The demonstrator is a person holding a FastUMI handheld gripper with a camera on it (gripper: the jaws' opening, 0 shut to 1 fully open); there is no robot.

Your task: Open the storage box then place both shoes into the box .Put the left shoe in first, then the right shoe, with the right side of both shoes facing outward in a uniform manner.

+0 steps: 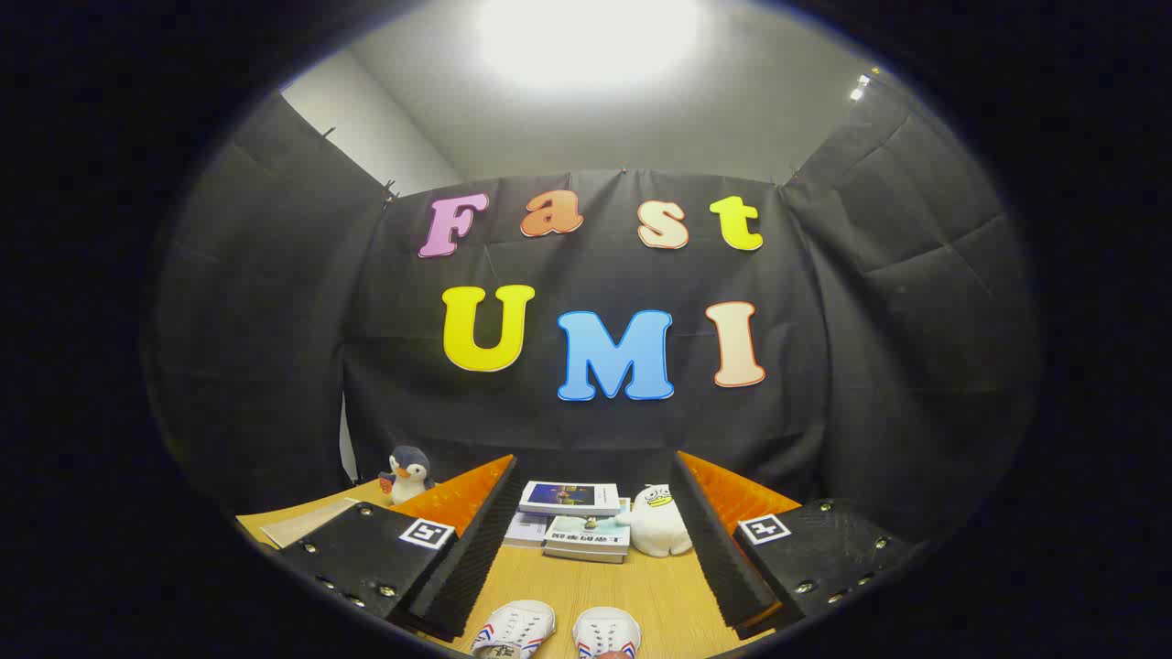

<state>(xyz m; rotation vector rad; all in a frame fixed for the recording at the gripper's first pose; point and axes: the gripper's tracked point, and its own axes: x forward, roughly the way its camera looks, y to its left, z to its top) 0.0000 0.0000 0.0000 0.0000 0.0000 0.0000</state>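
Observation:
My gripper [593, 476] is held high and level, its two fingers [472, 540] spread wide apart with nothing between them. Two white shoes with red and blue stripes lie on the wooden table below the fingers: one shoe [515, 630] nearer the left finger, the other shoe [606, 633] beside it to the right. Only their toe ends show, pointing away from me. The fingers are well above the shoes and touch neither.
A stack of books [572, 520] lies on the wooden table [659, 595] beyond the shoes. A white plush toy [659, 523] leans beside the books. A penguin plush [407, 474] stands at the table's far left, with a paper sheet [307, 520] near it.

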